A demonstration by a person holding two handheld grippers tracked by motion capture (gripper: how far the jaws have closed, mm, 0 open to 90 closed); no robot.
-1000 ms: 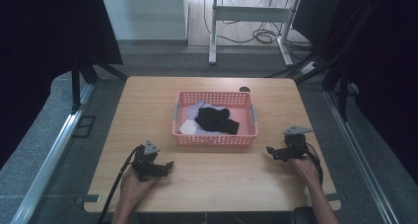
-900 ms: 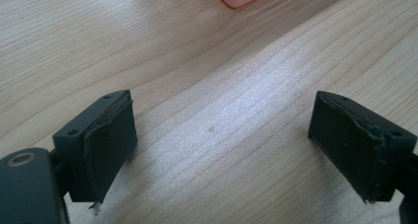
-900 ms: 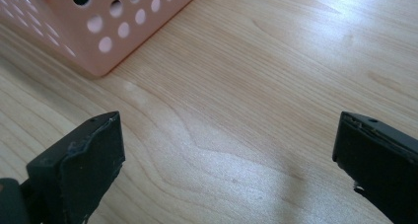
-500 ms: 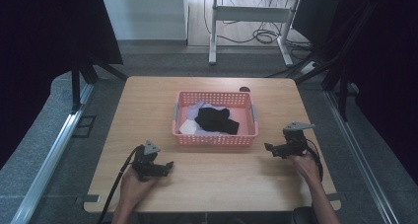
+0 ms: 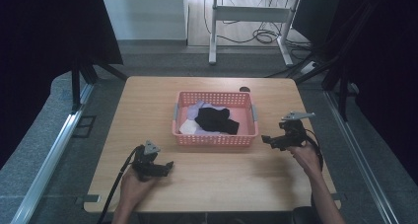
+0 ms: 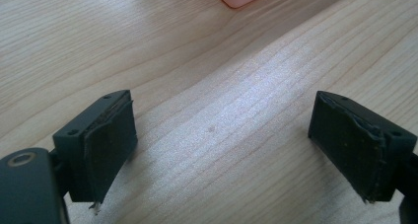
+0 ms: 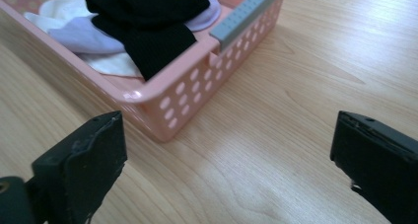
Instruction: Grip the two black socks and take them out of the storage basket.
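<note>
One pink basket, one black garment, two open tools, left tool, right tool

A light wooden table carries a pink basket of clothes, standing just ahead of the right gripper and well apart from the left gripper. Bare wood lies between the left gripper's jaws.

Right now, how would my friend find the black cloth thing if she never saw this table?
Find the wooden table, then the pink basket in its middle. The black cloth lies on top of the pile inside, towards the right gripper. It is the only dark piece; the cloths under it are white and pale lilac.
</note>
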